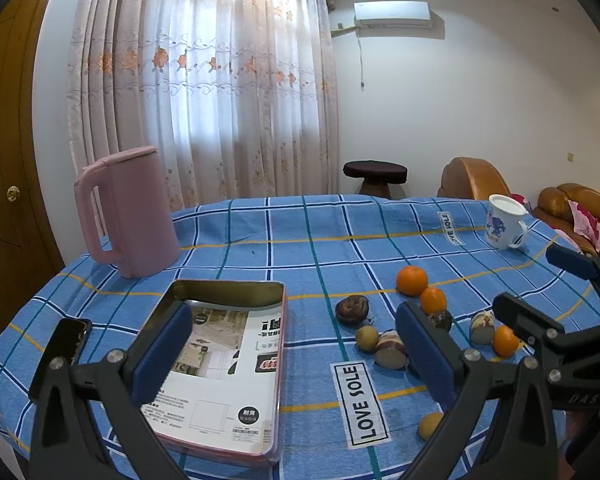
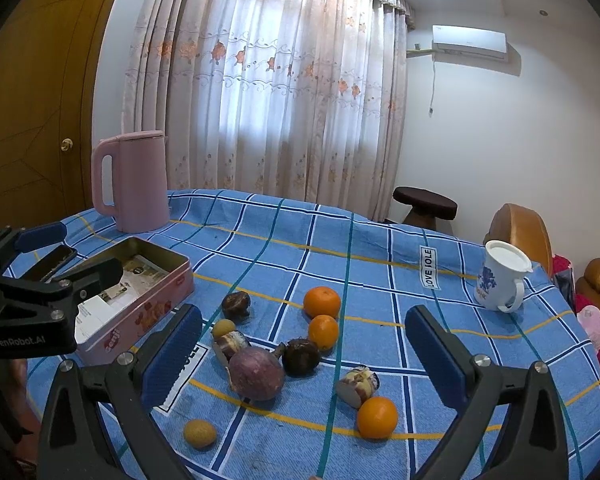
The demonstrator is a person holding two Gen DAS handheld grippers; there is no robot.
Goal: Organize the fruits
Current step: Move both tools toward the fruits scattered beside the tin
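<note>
Both grippers hover level above the tablecloth (image 2: 284,232), jaws apart and empty: left gripper (image 1: 296,348) over the tin (image 1: 224,364), right gripper (image 2: 304,352) over scattered fruits (image 2: 300,354) right of it.

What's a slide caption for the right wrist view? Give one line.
Open right claw hovers over oranges, dark purple fruits and small tan fruits scattered on the blue checked tablecloth beside a pink metal tin.

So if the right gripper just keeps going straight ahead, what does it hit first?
Probably the large purple fruit, low between the open right gripper fingers, with the dark round fruit just behind it. Depth is hard to judge here.
</note>
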